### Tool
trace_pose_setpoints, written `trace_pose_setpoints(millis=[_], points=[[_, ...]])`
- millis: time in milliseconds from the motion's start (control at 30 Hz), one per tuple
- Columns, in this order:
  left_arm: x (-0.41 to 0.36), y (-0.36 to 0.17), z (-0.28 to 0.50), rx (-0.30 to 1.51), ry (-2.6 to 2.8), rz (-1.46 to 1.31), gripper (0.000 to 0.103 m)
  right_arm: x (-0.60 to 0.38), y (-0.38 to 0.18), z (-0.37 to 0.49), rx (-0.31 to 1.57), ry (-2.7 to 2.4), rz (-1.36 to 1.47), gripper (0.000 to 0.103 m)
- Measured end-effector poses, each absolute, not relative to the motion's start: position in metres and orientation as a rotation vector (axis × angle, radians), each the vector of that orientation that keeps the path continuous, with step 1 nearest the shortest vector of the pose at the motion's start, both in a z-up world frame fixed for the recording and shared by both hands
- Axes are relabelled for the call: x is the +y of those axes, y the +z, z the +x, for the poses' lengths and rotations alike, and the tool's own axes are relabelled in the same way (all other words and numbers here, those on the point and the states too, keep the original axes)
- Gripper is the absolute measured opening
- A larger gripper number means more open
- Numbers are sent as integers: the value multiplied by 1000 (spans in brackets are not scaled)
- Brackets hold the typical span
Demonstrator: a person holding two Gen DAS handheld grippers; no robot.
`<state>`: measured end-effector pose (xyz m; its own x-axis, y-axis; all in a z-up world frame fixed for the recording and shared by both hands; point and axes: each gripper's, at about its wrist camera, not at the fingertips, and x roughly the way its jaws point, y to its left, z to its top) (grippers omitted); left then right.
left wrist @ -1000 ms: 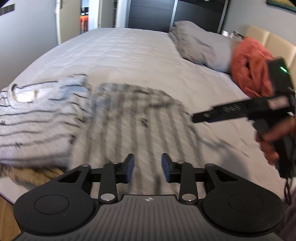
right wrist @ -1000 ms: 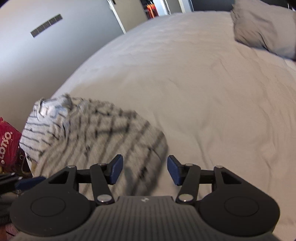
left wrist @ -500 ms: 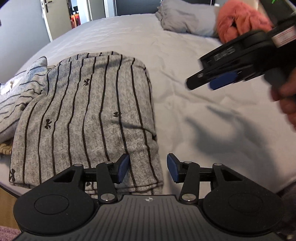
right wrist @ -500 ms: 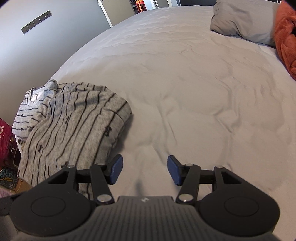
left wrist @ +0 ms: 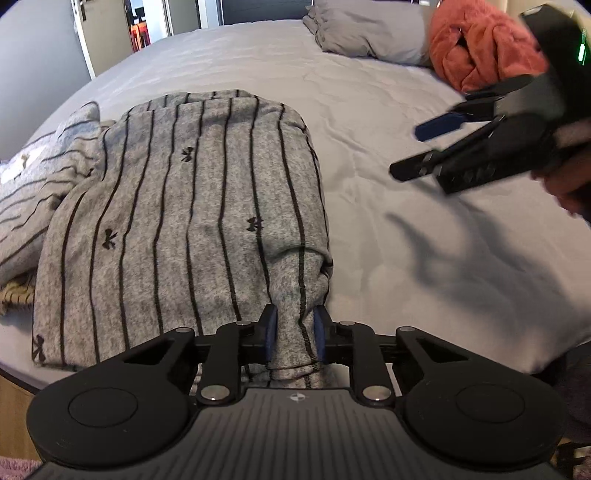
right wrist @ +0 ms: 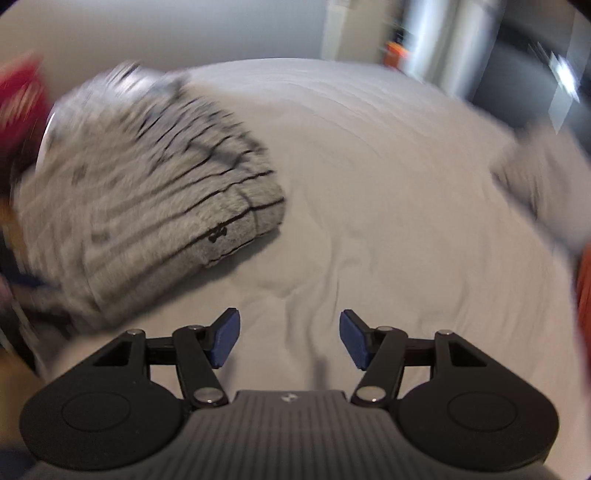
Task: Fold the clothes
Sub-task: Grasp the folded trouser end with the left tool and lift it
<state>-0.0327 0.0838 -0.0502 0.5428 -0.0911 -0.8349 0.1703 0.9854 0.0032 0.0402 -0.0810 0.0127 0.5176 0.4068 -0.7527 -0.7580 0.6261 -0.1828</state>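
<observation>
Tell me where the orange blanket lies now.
In the left wrist view, the orange blanket lies at the bed's far right, beside the grey pillow.

One bed (left wrist: 388,122), two grippers over it: left gripper (left wrist: 294,334), right gripper (right wrist: 289,339). Two striped grey garments: the folded grey garment (left wrist: 184,221) up front, a lighter striped garment (left wrist: 33,184) beside it. One grey pillow (left wrist: 369,33), one orange blanket (left wrist: 480,48).

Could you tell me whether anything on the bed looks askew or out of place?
The folded grey striped garment is not quite neat: its near right corner bunches into a ridge where the left gripper is closing on it. Its left side overlaps the lighter striped garment crumpled beside it.
</observation>
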Motion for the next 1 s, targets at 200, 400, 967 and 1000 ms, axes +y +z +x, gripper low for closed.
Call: trace_pose_setpoints(millis=[200,400,967,1000], points=[[97,-48,-43,1016,-170,85,17,-44,-3,18,344,931,-1099,78],[113,-50,-47,1033,-187,81,16,-30,-31,-10,-15,1117,-1484,79],[117,-46,-77,1045,-199,19,0,21,-38,2,-72,1159,-1630,46],[116,-45,-78,1043,-198,20,0,24,-34,3,-52,1153,-1625,42]])
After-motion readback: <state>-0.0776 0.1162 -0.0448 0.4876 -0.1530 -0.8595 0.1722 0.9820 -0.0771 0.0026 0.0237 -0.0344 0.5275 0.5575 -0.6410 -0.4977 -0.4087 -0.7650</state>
